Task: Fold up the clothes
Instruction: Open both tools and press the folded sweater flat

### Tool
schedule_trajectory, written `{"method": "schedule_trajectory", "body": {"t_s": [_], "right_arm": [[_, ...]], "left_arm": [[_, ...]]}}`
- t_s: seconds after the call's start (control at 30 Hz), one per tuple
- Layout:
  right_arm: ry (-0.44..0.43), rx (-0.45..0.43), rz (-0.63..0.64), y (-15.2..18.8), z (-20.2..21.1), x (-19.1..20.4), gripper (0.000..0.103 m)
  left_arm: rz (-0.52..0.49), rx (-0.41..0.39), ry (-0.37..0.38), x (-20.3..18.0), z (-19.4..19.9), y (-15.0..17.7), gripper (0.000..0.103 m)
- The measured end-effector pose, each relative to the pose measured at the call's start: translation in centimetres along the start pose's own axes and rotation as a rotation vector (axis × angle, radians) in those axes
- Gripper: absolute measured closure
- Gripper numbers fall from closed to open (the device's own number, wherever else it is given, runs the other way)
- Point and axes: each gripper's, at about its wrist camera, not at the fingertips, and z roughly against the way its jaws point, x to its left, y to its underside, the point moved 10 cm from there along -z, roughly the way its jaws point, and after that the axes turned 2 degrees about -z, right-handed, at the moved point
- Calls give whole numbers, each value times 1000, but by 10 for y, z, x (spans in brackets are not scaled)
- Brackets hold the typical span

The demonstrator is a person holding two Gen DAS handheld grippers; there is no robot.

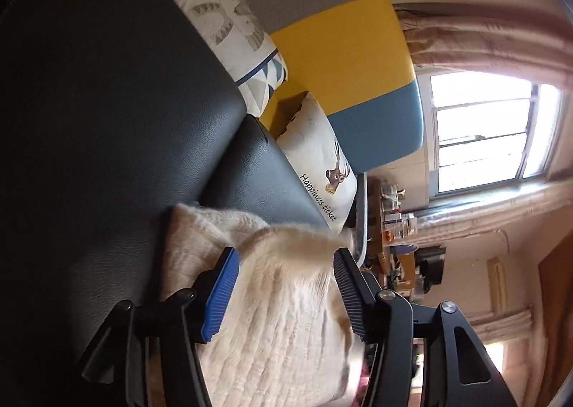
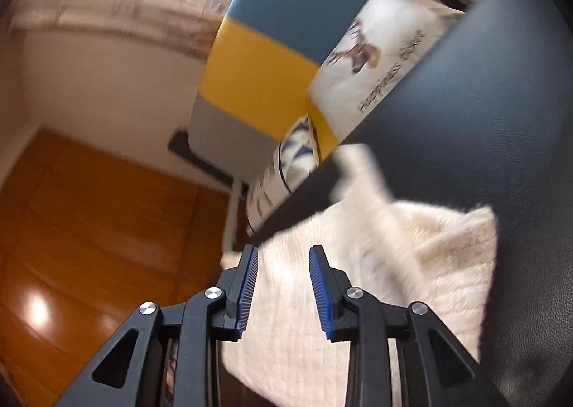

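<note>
Left hand-held gripper (image 1: 284, 285): jaws spread wide, blue ribbed pads (image 1: 222, 296) facing inward, nothing pinched between them. Right hand-held gripper (image 2: 283, 290): jaws parted, narrower gap, pads (image 2: 320, 294) parallel, nothing clamped. Both wrists rolled hard sideways, views tilted.

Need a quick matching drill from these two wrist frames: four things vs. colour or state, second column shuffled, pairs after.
Things:
1. sweater
2. sofa seat
3. deer cushion
4. left gripper

Colour or state:
A. black leather
B. open, fingers either side of the fabric
C. cream, fuzzy, lying on the seat
D. white, printed "Happiness ticket"

Pairs: 1-C, 2-A, 3-D, 4-B
</note>
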Motion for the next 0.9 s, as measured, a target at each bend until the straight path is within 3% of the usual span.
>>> {"method": "schedule_trajectory", "body": {"t_s": [0.17,0.27,0.4,0.53,0.6,0.67,0.73,0.83,0.9], "right_arm": [[298,206,386,61,-46,18,72],[395,304,511,96,-65,10,72],[445,316,546,106,-68,0,72],[431,314,493,103,-64,-4,74],[435,315,491,104,-62,-2,75],[455,327,518,108,-56,-2,75],[480,351,537,115,-48,-6,75],[442,346,508,125,-42,-17,77],[438,345,500,124,-40,-17,78]], "left_arm": [[-162,63,-83,-2,3,32,48],[-224,64,-218,10,-4,39,48],[-288,91,-263,15,-10,47,48],[-328,90,-265,16,-1,52,50],[-349,89,-266,16,4,55,84],[-369,88,-267,16,9,57,98],[-390,88,-267,16,14,60,99],[-416,88,-271,18,21,63,99],[-376,108,-308,39,21,68,99]]}}
